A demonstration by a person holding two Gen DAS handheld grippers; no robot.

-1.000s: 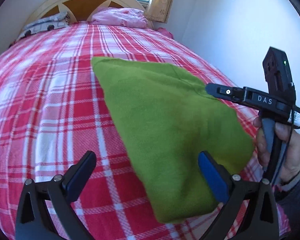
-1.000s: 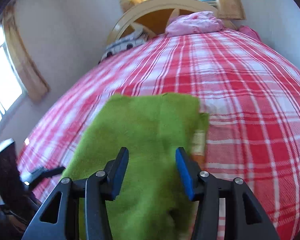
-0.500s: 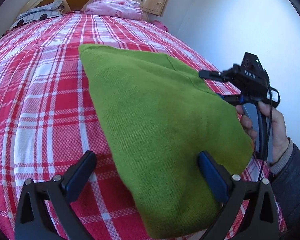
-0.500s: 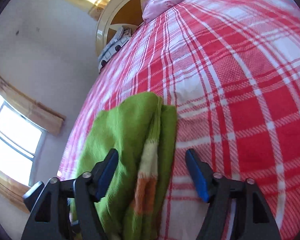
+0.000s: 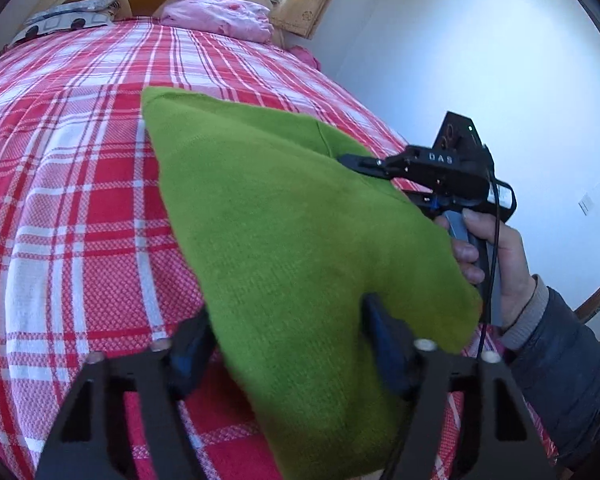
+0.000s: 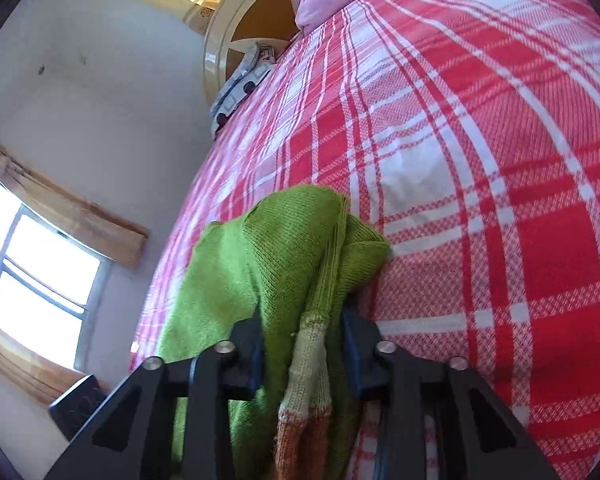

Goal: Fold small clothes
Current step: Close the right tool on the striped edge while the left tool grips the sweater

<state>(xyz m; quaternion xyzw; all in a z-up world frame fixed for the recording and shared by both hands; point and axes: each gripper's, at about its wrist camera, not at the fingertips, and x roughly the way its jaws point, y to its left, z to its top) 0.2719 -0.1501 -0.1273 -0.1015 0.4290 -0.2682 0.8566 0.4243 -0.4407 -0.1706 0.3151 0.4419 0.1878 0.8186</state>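
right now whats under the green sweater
The red and white plaid bedspread lies under the green sweater. Anything else beneath it is covered. At its near edge an orange and cream striped part shows between the layers.

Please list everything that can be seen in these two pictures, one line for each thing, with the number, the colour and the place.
sweater: one, green with a cream and orange band, lying on the bed, near edge between both pairs of fingers
bedspread: one, red and white check, covering the bed
pink pillow: one, at the headboard
patterned pillow: one, white and dark, beside the pink one
headboard: one, cream and brown, rounded
curtains: yellowish, at the windows
left gripper: black, blue fingers, closing on the sweater
right gripper: black, blue fingers, closing on the sweater
hand: one, grey sleeve, holding the right gripper
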